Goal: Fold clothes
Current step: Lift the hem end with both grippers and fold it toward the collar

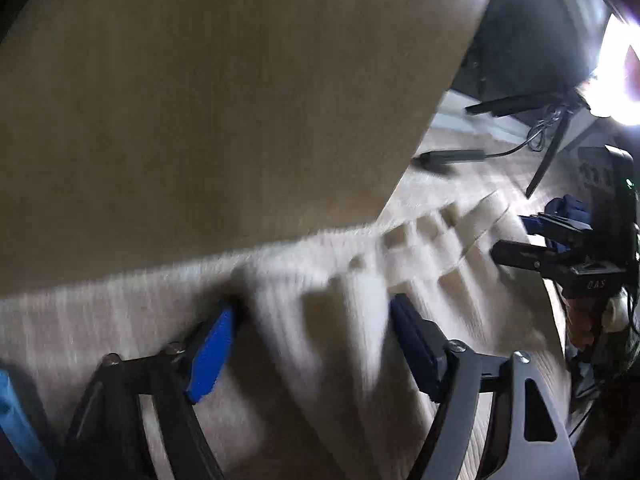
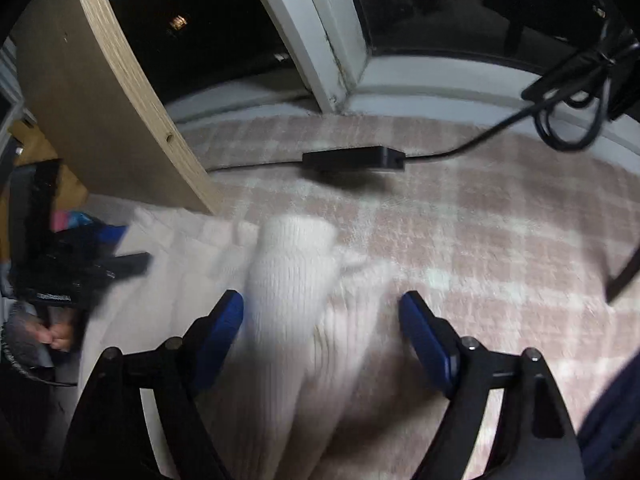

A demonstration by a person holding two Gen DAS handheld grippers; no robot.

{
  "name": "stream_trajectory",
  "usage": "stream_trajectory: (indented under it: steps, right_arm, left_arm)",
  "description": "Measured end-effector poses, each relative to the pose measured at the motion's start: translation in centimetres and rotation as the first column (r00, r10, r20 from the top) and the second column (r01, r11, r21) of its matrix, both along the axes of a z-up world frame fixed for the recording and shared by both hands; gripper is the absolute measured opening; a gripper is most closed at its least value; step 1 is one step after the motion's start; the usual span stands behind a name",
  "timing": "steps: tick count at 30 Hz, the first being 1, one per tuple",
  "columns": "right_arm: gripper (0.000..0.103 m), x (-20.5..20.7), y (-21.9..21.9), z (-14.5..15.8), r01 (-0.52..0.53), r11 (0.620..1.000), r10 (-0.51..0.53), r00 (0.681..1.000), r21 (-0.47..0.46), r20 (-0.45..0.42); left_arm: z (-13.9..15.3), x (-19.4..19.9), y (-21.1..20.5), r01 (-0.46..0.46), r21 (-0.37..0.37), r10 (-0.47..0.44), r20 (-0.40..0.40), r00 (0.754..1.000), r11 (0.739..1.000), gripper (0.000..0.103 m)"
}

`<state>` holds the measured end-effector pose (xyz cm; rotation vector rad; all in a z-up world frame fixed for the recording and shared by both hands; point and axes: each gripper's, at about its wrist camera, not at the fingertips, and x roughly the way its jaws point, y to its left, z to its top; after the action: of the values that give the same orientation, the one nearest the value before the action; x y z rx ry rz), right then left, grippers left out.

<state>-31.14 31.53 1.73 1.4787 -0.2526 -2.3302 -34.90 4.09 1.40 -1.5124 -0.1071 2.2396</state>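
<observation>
A cream ribbed knit garment [image 1: 340,292] lies rumpled on the carpet, with folds running toward the right. My left gripper [image 1: 316,340] is open, its blue pads on either side of a raised fold. In the right wrist view the same garment [image 2: 292,280] bunches up in a tall fold between the pads of my right gripper [image 2: 324,328], which is open. The right gripper also shows in the left wrist view [image 1: 532,240] at the garment's right edge. The left gripper shows in the right wrist view [image 2: 124,262] at the garment's left edge. Both views are motion-blurred.
A wooden panel [image 1: 220,100] stands just beyond the garment, also in the right wrist view [image 2: 100,92]. A black power brick [image 2: 352,158] with its cable lies on the pink checked carpet [image 2: 500,232] by the window frame [image 2: 320,40]. Dark stand legs [image 1: 548,152] stand at right.
</observation>
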Motion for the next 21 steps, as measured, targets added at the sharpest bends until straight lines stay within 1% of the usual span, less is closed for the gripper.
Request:
stream_trajectory:
  steps: [1, 2, 3, 4, 5, 6, 8, 10, 11, 13, 15, 17, 18, 19, 20, 21]
  right_arm:
    - [0.080, 0.1, 0.1, 0.1, 0.001, 1.000, -0.001, 1.000, -0.018, -0.005]
    - [0.064, 0.2, 0.1, 0.1, 0.002, 0.999, -0.003, 1.000, -0.036, -0.011]
    - [0.033, 0.3, 0.2, 0.0, -0.010, 0.997, 0.009, 1.000, -0.072, -0.002]
    - [0.029, 0.5, 0.2, 0.1, -0.013, 0.994, 0.013, 1.000, -0.106, 0.001]
    - [0.028, 0.8, 0.2, 0.3, -0.012, 0.990, 0.012, 1.000, -0.138, 0.000]
    - [0.026, 1.1, 0.2, 0.6, -0.014, 0.989, 0.013, 1.000, -0.145, -0.007]
    - [0.025, 2.3, 0.4, 2.3, -0.014, 0.986, 0.008, 0.999, -0.168, -0.036]
    - [0.024, 3.8, 1.0, 4.6, -0.006, 0.978, -0.010, 0.997, -0.210, -0.076]
    - [0.024, 4.4, 1.3, 5.9, -0.004, 0.976, -0.017, 0.995, -0.218, -0.098]
    - [0.024, 6.1, 1.5, 9.1, -0.020, 0.976, -0.015, 0.988, -0.219, -0.156]
    - [0.023, 8.3, 1.2, 12.9, -0.046, 0.981, 0.001, 0.972, -0.187, -0.234]
    - [0.023, 11.2, 0.8, 16.3, -0.068, 0.988, 0.022, 0.948, -0.135, -0.318]
    - [0.023, 12.8, 0.6, 17.8, -0.076, 0.992, 0.033, 0.934, -0.106, -0.357]
    - [0.023, 14.5, 0.4, 19.3, -0.082, 0.994, 0.046, 0.918, -0.076, -0.395]
    - [0.023, 16.2, 0.2, 20.8, -0.087, 0.995, 0.059, 0.900, -0.045, -0.432]
    - [0.023, 18.0, -0.2, 21.4, -0.080, 0.997, 0.073, 0.887, 0.005, -0.457]
  left_arm:
    - [0.0, -0.1, 0.1, 0.014, 0.020, -0.014, -0.003, 1.000, 1.000, 0.040]
    - [0.0, -0.1, 0.2, 0.023, 0.043, -0.022, -0.002, 1.000, 0.999, 0.033]
    - [0.1, -0.1, 0.1, 0.023, 0.061, -0.023, 0.001, 1.000, 0.998, 0.030]
    - [0.4, 0.1, 0.0, 0.028, 0.068, -0.028, -0.003, 1.000, 0.997, 0.025]
    - [0.9, 0.5, -0.1, 0.035, 0.080, -0.034, -0.009, 0.999, 0.996, 0.023]
    - [1.6, 0.9, -0.2, 0.042, 0.096, -0.040, -0.017, 0.999, 0.995, 0.023]
    - [3.6, 2.2, -0.7, 0.056, 0.126, -0.052, -0.041, 0.998, 0.990, 0.021]
    - [6.5, 3.8, -1.1, 0.080, 0.130, -0.068, -0.088, 0.994, 0.988, 0.017]
    - [8.0, 4.7, -1.4, 0.092, 0.128, -0.077, -0.114, 0.991, 0.988, 0.015]
    - [11.7, 6.8, -2.2, 0.112, 0.121, -0.090, -0.175, 0.980, 0.986, 0.014]
    - [15.9, 9.3, -2.8, 0.132, 0.124, -0.097, -0.256, 0.962, 0.983, 0.014]
    - [19.3, 11.7, -3.2, 0.149, 0.121, -0.103, -0.324, 0.940, 0.981, 0.013]
    - [20.9, 13.1, -3.3, 0.163, 0.116, -0.111, -0.362, 0.926, 0.980, 0.013]
    - [22.2, 14.7, -3.5, 0.181, 0.106, -0.125, -0.398, 0.909, 0.978, 0.013]
    - [22.8, 16.3, -3.6, 0.192, 0.093, -0.137, -0.418, 0.898, 0.977, 0.013]
    - [23.1, 18.2, -3.5, 0.203, 0.077, -0.151, -0.433, 0.889, 0.976, 0.013]
